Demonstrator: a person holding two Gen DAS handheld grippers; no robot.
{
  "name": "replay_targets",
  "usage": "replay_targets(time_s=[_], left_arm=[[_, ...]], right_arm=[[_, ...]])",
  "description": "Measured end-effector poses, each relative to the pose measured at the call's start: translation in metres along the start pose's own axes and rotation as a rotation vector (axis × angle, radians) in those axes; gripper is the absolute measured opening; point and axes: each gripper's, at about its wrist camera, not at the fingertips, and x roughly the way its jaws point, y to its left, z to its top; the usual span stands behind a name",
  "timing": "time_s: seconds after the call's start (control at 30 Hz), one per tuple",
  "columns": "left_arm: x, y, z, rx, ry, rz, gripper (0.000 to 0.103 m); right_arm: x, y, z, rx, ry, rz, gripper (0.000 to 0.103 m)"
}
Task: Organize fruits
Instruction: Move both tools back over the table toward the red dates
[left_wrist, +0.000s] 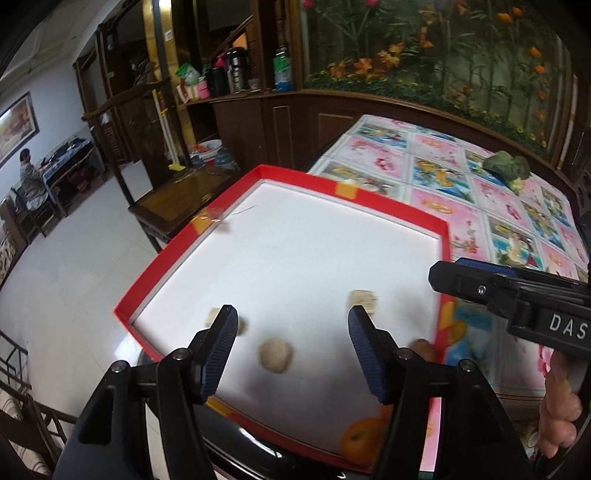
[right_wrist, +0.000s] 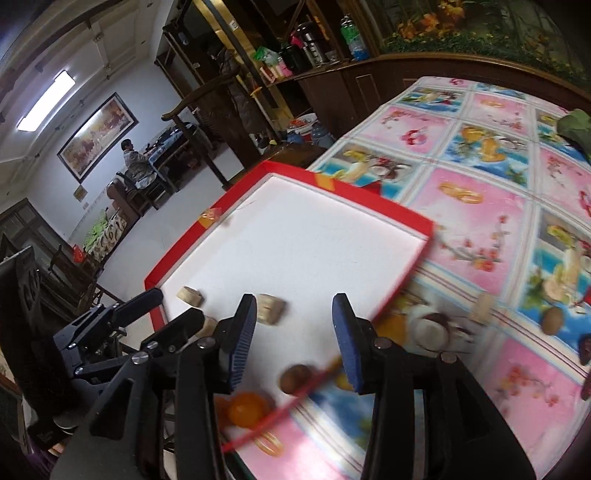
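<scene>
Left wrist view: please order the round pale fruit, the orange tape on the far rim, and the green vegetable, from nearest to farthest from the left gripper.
1. Round pale fruit, on the tray between the open fingers of the left gripper.
2. Orange tape, on the tray's far rim.
3. Green vegetable, on the tablecloth, far right.

Orange (left_wrist: 360, 439) partly behind left gripper (left_wrist: 293, 325); tray rim (right_wrist: 321, 373) motion-blurred.
</scene>
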Motion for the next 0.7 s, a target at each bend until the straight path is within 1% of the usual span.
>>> replay_targets(time_s=[0.23, 0.47, 0.53, 0.63, 0.7], left_arm=[[-0.003, -0.054, 0.001, 0.09, 0.006, -0.065, 0.063], [0.0, -0.118, -0.005, 0.211, 0.034, -0.153, 0.063], [0.0, -0.137, -0.005, 0.239, 0.035, -0.183, 0.064], [0.001, -0.161, -0.003, 0.272, 0.031, -0.227, 0.064], [0.002, -0.174, -0.002, 0.29, 0.029, -0.247, 0.064]], right_arm=[[-0.049, -0.06, -0.026, 0.035, -0.004, -0.083, 0.045], [-0.097, -0.119, -0.064, 0.04, 0.02, -0.216, 0.045], [-0.11, -0.136, -0.07, 0.062, 0.017, -0.238, 0.045], [-0.12, -0.153, -0.071, 0.098, 0.001, -0.263, 0.045], [-0.12, -0.157, -0.07, 0.115, 0.002, -0.253, 0.045]])
